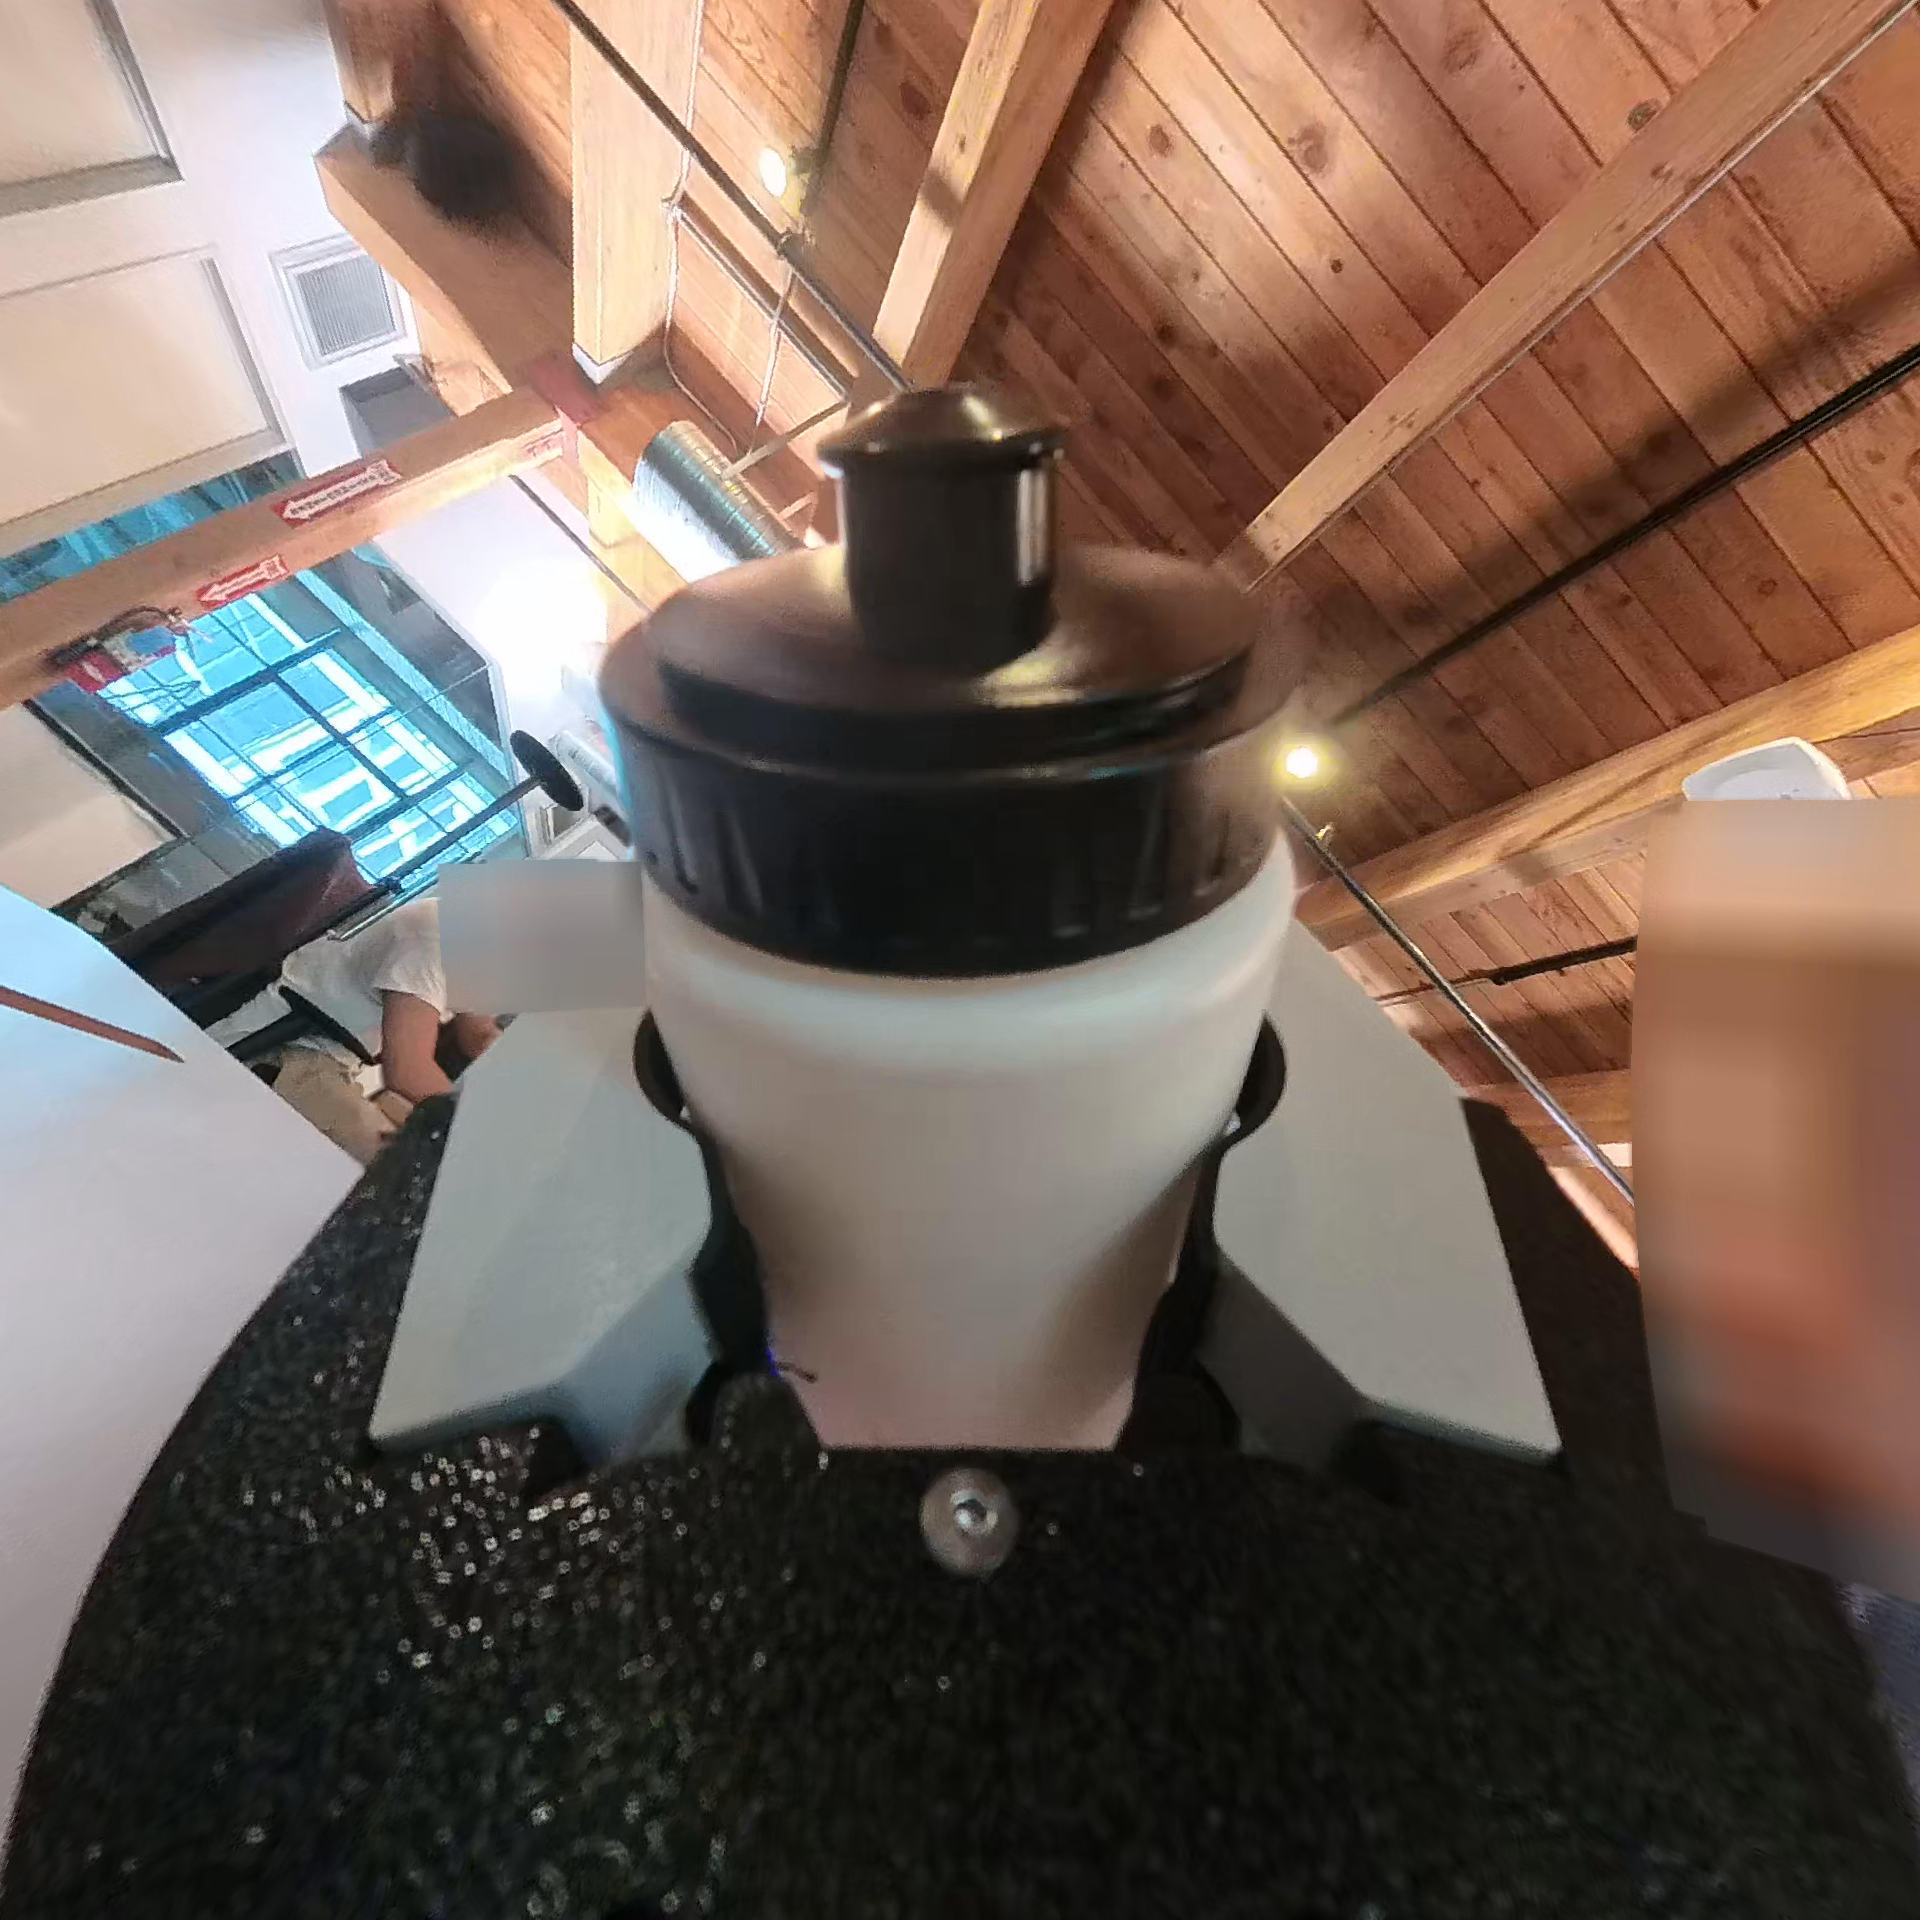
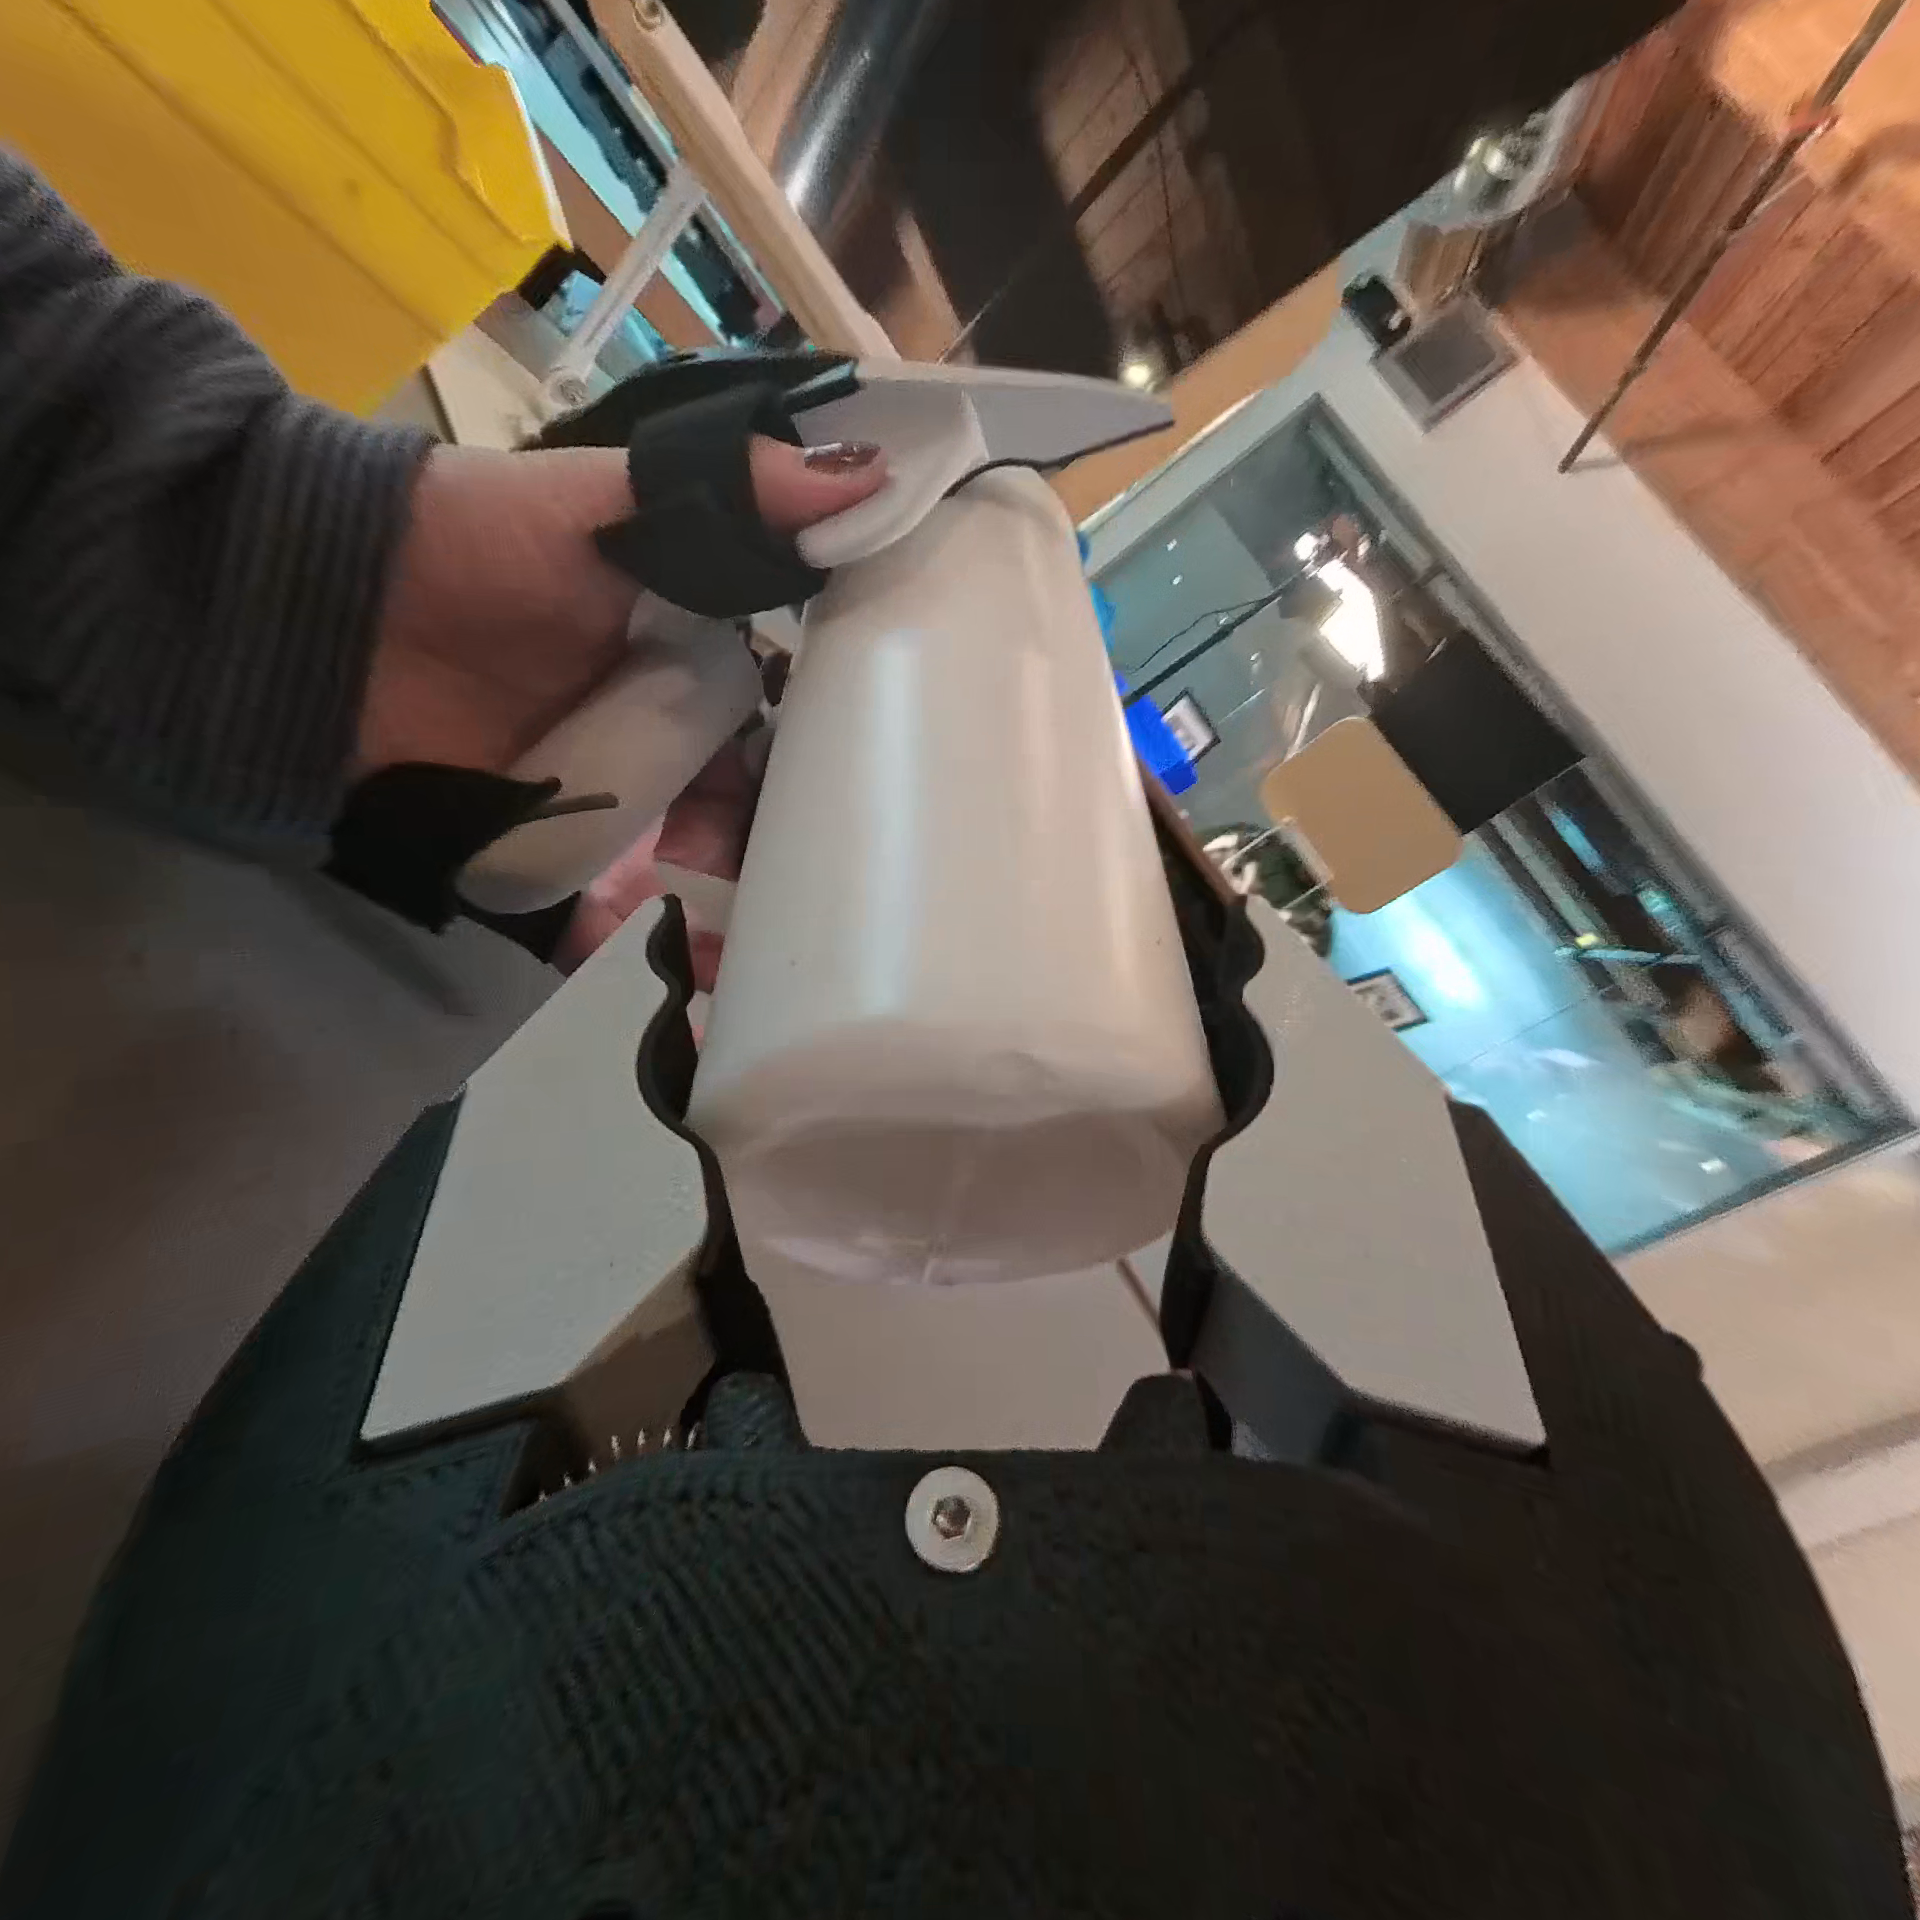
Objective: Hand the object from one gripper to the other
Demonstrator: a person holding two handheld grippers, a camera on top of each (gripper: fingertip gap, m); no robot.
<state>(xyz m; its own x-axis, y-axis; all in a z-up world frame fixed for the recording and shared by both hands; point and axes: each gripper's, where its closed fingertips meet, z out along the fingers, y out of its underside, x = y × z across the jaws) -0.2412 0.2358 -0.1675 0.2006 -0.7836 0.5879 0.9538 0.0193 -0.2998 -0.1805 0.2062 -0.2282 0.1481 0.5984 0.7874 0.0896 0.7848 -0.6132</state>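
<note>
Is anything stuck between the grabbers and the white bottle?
Nothing visible. The left hand-held gripper has the white bottle between its fingers just below the black cap, and the right hand-held gripper brackets the bottle's base end.

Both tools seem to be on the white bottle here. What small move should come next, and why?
Probably open the left tool. It grips the bottle near the black cap, while the right tool already appears to clamp the base, so releasing would complete the handover.
</note>
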